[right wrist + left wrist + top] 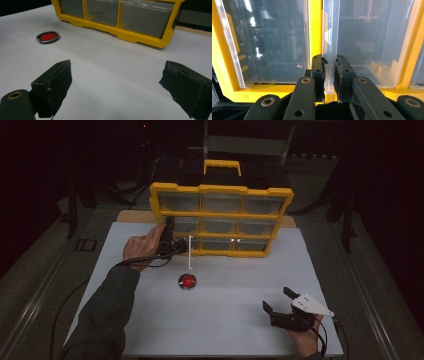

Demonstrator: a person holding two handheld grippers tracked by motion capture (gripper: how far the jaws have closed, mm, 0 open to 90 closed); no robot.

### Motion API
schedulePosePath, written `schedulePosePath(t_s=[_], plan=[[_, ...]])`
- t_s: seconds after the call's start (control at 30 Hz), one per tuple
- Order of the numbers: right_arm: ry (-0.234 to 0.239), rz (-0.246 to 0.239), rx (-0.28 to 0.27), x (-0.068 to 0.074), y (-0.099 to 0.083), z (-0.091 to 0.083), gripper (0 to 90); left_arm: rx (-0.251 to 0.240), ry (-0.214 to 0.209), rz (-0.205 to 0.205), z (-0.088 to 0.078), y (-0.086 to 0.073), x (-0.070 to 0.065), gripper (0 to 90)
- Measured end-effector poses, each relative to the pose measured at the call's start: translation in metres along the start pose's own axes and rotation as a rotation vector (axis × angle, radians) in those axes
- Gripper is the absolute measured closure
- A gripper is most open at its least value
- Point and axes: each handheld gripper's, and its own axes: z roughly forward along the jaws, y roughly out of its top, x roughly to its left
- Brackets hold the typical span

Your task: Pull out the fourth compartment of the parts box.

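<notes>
The yellow organizer stands upright at the table's far edge. The left gripper pinches a clear drawer's front lip in its lower-left corner; that thin, slick plastic likely slides lightly. The right gripper rests agape near the front-right corner.

I see a yellow organiser with clear drawers, a red, dark-rimmed disc at its six o'clock, a white tabletop, black grippers
</notes>
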Motion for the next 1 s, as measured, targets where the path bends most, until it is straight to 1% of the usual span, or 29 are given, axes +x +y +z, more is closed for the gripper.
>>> schedulePosePath(t_s=[0.37,0.4,0.57,0.7,0.8,0.87,0.9,0.93,0.97,1.0], plan=[[0.004,-0.004,0.002,0.000,0.000,0.000,8.7,-0.009,0.005,-0.016,-0.008,0.000,-0.002,79.6],[0.004,-0.002,0.001,0.000,0.000,0.000,8.7,-0.005,0.006,-0.011,-0.010,0.000,-0.002,79.6],[0.006,-0.005,0.003,0.001,0.000,0.001,8.7,-0.012,0.008,-0.016,-0.015,-0.001,-0.003,79.6],[0.006,-0.004,0.003,0.001,0.000,0.001,8.7,-0.012,0.005,-0.003,-0.019,-0.001,-0.002,79.6],[0.004,0.000,0.001,0.000,0.000,0.000,8.7,-0.017,0.010,-0.014,-0.022,-0.002,-0.003,79.6],[0.003,0.000,0.001,0.000,0.000,0.000,8.7,-0.018,0.011,-0.008,-0.025,-0.002,-0.002,79.6],[0.004,-0.001,0.000,0.000,0.000,0.000,8.7,-0.018,0.010,-0.016,-0.026,-0.002,-0.003,79.6],[0.005,-0.001,0.001,0.000,0.000,0.000,8.7,-0.018,0.010,-0.003,-0.028,-0.002,-0.002,79.6],[0.005,-0.002,0.001,0.000,0.000,0.000,8.7,-0.020,0.011,-0.017,-0.029,-0.003,-0.003,79.7],[0.005,-0.003,0.001,0.001,0.000,0.000,8.7,-0.021,0.015,-0.011,-0.030,-0.003,-0.003,79.6]])
